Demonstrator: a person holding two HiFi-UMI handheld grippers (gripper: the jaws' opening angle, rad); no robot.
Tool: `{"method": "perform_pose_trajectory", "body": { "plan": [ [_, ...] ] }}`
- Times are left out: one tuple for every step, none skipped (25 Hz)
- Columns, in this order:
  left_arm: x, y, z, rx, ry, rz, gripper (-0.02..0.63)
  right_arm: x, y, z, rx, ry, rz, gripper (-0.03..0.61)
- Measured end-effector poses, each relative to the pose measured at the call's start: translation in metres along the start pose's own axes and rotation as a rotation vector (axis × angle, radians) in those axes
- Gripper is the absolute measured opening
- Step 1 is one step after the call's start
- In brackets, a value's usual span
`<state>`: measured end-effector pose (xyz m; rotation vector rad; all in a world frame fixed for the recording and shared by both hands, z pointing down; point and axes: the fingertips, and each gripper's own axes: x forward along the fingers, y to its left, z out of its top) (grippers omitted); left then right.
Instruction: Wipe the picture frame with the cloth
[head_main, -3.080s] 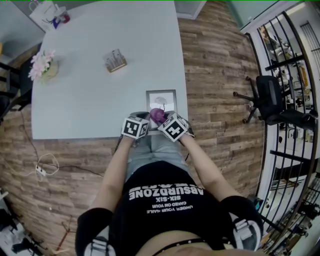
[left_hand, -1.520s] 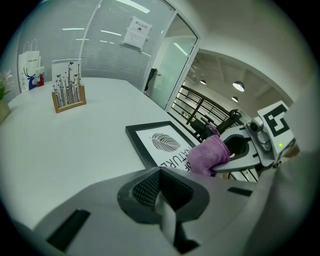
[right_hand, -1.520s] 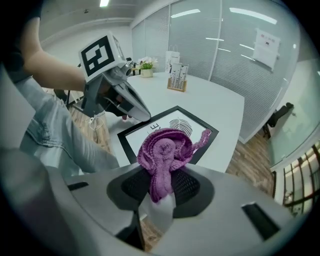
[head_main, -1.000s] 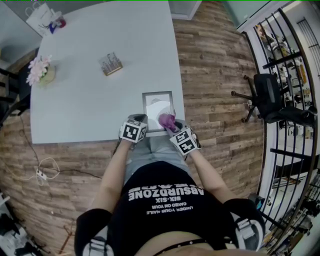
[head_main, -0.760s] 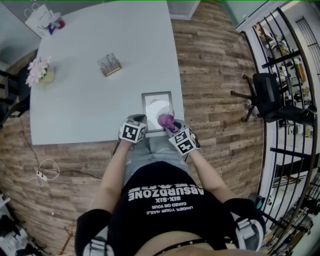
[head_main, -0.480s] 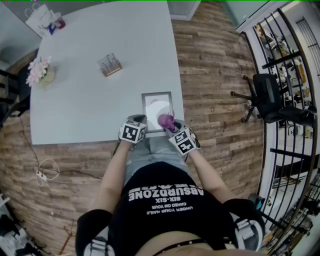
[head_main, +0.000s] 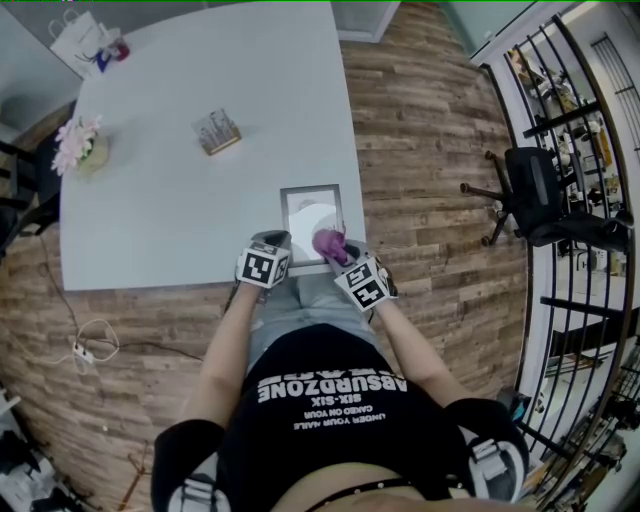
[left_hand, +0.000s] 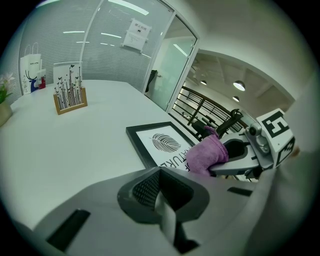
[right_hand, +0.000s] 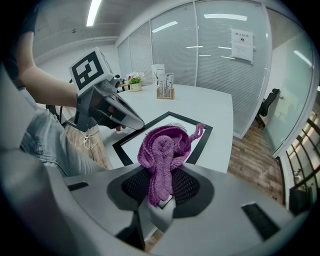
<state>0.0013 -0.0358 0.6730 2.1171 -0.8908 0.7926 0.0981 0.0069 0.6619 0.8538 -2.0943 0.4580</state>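
A black picture frame (head_main: 311, 222) with a white leaf print lies flat near the table's front edge, also shown in the left gripper view (left_hand: 159, 141) and the right gripper view (right_hand: 167, 131). My right gripper (head_main: 342, 256) (right_hand: 161, 192) is shut on a bunched purple cloth (head_main: 328, 242) (right_hand: 162, 146) (left_hand: 205, 155), which rests over the frame's near right part. My left gripper (head_main: 272, 247) (left_hand: 160, 196) sits at the frame's near left corner with its jaws shut and nothing showing between them. In the right gripper view its tip (right_hand: 136, 122) points down at the frame's left edge.
A wooden card holder (head_main: 216, 132) stands mid-table, a flower pot (head_main: 80, 142) at the left edge, a white bag (head_main: 82, 40) at the far corner. The white table (head_main: 180, 200) ends just in front of me. An office chair (head_main: 540, 195) and railing stand to the right.
Since three seconds ago the right gripper has slid the cloth from the frame's near middle to its near right part. Over the last second it barely shifts. The left gripper stays put.
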Motion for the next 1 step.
{"method": "perform_pose_trajectory", "body": {
  "plan": [
    [0.0, 0.0001, 0.0003, 0.0, 0.0, 0.003, 0.012, -0.0001, -0.0003, 0.0, -0.001, -0.001, -0.001, 0.118]
  ]
}}
